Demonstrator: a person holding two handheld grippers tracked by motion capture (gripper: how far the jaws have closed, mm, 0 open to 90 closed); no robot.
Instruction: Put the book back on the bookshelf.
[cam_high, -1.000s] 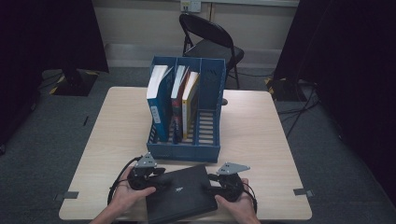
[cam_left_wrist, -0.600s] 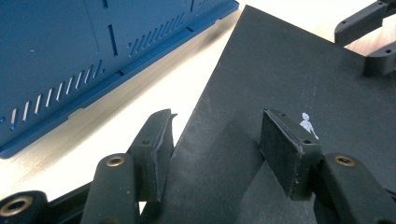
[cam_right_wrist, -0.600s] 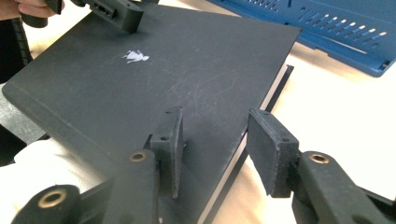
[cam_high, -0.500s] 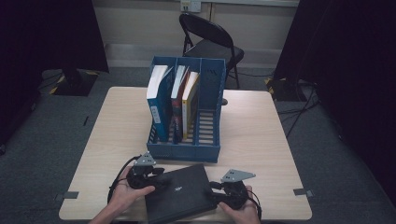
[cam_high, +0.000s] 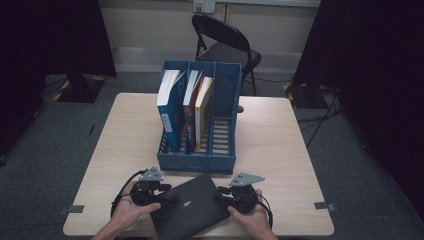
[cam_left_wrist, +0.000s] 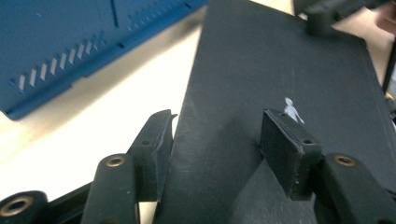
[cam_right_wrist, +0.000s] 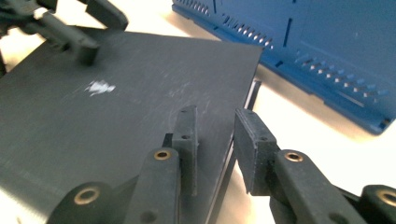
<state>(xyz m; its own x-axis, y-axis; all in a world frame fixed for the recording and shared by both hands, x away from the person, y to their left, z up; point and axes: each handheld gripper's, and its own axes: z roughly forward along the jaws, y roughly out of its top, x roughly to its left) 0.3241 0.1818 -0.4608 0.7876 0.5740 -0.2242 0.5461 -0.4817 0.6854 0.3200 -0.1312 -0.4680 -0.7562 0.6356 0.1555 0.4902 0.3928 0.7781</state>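
Observation:
A black book (cam_high: 192, 207) lies flat near the table's front edge, between my two grippers. My left gripper (cam_high: 167, 197) is open and straddles the book's left edge. In the left gripper view, the left gripper (cam_left_wrist: 222, 119) has one jaw beside the edge and the other over the black book's cover (cam_left_wrist: 280, 60). My right gripper (cam_high: 222, 196) is at the book's right edge. In the right gripper view, the right gripper (cam_right_wrist: 215, 116) has just been closing its jaws. They now pinch the edge of the black book (cam_right_wrist: 140, 93).
A blue file rack (cam_high: 200, 162) stands just beyond the book and holds three upright books (cam_high: 170, 107) in its left slots. Its right slot is free. A folding chair (cam_high: 225, 45) stands behind the table (cam_high: 280, 145). The rack's wall (cam_right_wrist: 317, 37) is close to the right gripper.
The right gripper dipped toward the near edge, then came back in against the book's right edge. The left gripper and the book stayed put.

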